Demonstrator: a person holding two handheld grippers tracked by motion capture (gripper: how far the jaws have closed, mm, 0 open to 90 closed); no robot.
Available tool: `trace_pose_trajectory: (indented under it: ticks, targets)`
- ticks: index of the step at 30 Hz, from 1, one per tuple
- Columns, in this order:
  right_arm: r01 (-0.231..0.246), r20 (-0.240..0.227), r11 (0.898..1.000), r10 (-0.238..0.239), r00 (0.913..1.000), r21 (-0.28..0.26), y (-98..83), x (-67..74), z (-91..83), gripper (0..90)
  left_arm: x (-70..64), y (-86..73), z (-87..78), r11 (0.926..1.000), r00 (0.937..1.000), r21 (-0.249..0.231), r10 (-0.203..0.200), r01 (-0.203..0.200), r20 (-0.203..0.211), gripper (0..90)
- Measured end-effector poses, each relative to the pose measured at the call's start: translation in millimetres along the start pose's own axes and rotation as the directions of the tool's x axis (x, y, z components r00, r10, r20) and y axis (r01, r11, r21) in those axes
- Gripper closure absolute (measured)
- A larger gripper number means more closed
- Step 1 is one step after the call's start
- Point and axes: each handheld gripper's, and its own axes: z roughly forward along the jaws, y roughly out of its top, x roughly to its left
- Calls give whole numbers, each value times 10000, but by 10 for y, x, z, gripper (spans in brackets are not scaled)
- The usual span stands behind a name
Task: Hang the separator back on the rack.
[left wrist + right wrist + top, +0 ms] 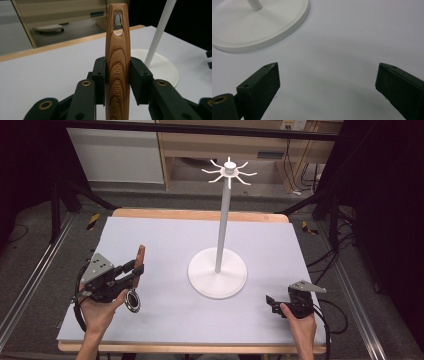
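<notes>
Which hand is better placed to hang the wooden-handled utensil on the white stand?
Left: its tongs are shut on the utensil's wooden handle, hanging hole uppermost. The right tongs stand open on nothing, low beside the stand's base.

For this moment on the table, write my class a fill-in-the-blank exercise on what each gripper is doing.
1. The left gripper is shut on the ____ handle of a kitchen tool.
2. The right gripper has its jaws ____, with nothing between them.
3. The white stand rests on a base that is ____ in shape.
4. Near the handle's tip is a ____ for hanging.

Missing words: wooden; open; round; hole
</notes>
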Motion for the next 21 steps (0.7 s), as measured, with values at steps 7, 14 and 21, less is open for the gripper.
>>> trace_pose_trajectory:
  ticks: [7, 14, 21]
  targets:
    - [45, 80, 10000, -45, 10000, -64, 1, 0, -12, 62, -10, 88, -56, 9997, 10000, -260, -38, 41, 86, 675]
    - [-43, 3, 9996, 43, 10000, -295, 21, 23, -37, 62, -36, 235, -69, 9974, 9996, -708, -101, 119, 265, 675]
    - [-77, -19, 9989, 76, 10000, -466, 29, 5, -52, 62, -102, 355, -61, 9961, 9995, -885, 56, -28, 318, 675]
